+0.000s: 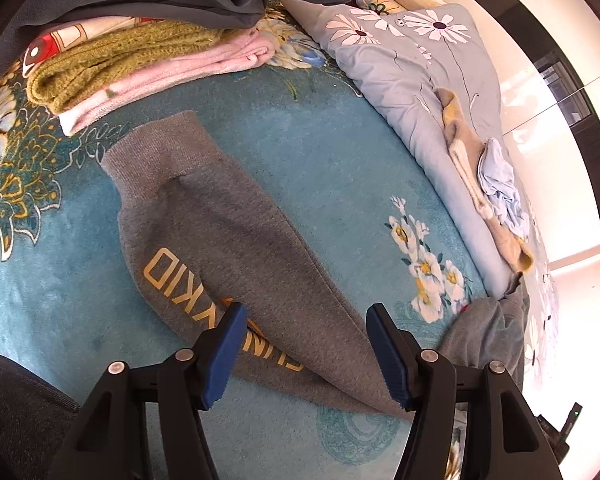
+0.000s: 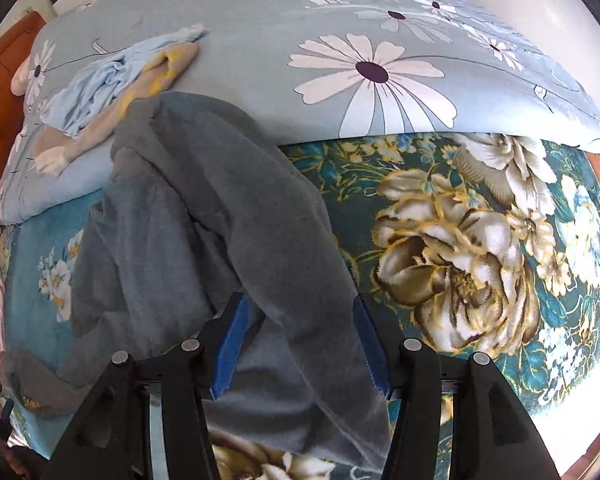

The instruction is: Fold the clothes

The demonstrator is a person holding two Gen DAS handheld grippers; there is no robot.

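Grey sweatpants with yellow lettering lie on the teal floral blanket (image 1: 332,168). In the left wrist view one leg (image 1: 228,240) stretches flat from its ribbed cuff (image 1: 156,148) toward me. My left gripper (image 1: 306,354) is open just above that leg, empty. In the right wrist view the rest of the grey sweatpants (image 2: 204,216) is bunched and rumpled. My right gripper (image 2: 298,344) is open, with a fold of the grey fabric lying between its blue fingers (image 2: 232,344).
Folded clothes, an olive knit (image 1: 112,64) on a pink piece (image 1: 172,76), sit at the far left. A grey flowered duvet (image 2: 380,60) lies along the bed with a light blue and beige garment heap (image 2: 112,84) on it. White wall beyond.
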